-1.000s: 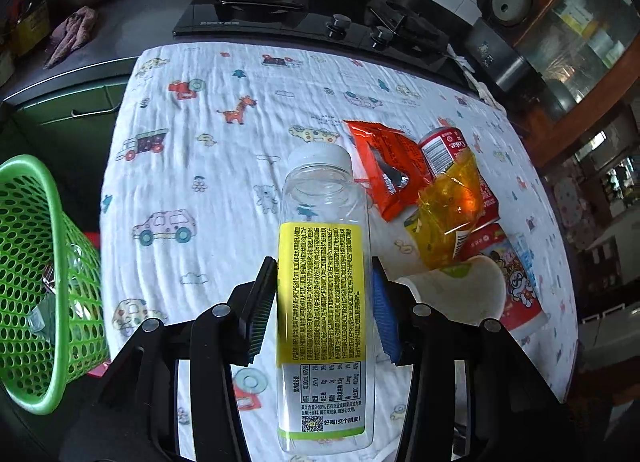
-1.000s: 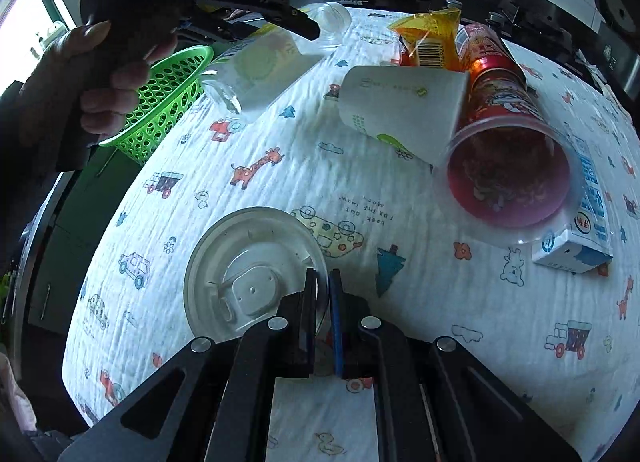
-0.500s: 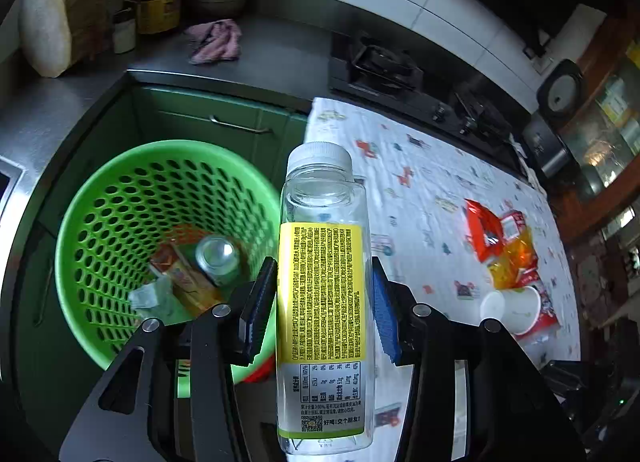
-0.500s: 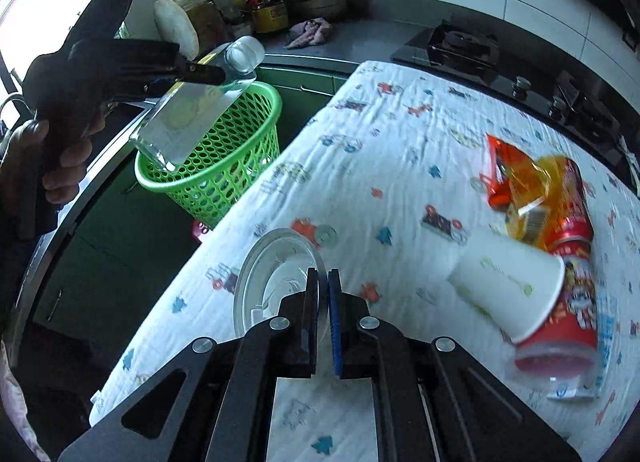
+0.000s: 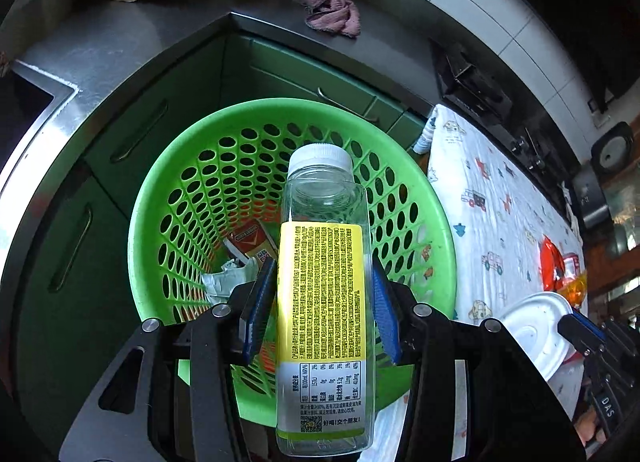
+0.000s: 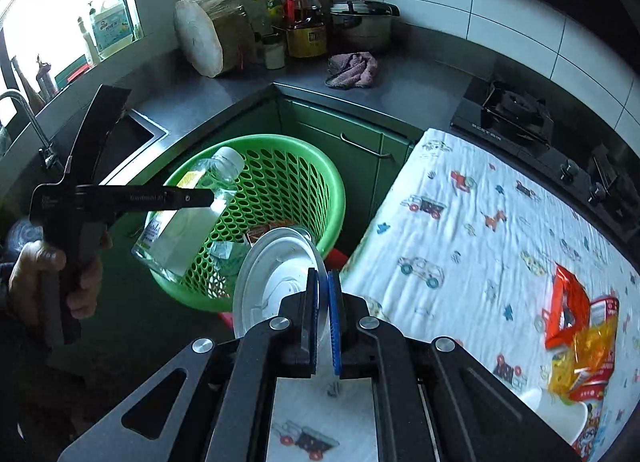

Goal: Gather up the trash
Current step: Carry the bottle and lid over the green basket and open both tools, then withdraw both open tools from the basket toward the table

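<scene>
My left gripper [image 5: 322, 286] is shut on a clear plastic bottle [image 5: 324, 262] with a yellow label and white cap, held over the green basket [image 5: 188, 198]. The basket also shows in the right wrist view [image 6: 304, 178], with the bottle [image 6: 188, 218] tilted above its left rim. Inside lie a small carton [image 5: 250, 244] and crumpled paper [image 5: 228, 278]. My right gripper [image 6: 323, 282] is shut on a white plastic lid [image 6: 276, 278], held at the table's near-left edge beside the basket. The lid also shows in the left wrist view [image 5: 536, 330].
The table with a cartoon-print cloth [image 6: 472, 246] carries red and yellow snack wrappers [image 6: 576, 326] and a white cup [image 6: 560, 414] at the right. Behind are a steel counter with a pink rag [image 6: 352, 70], bottles, a pot, a sink and a gas hob [image 6: 516, 110].
My left gripper has carried the bottle from over the table to above the basket. My right gripper has lifted the lid off the cloth and moved it left toward the basket.
</scene>
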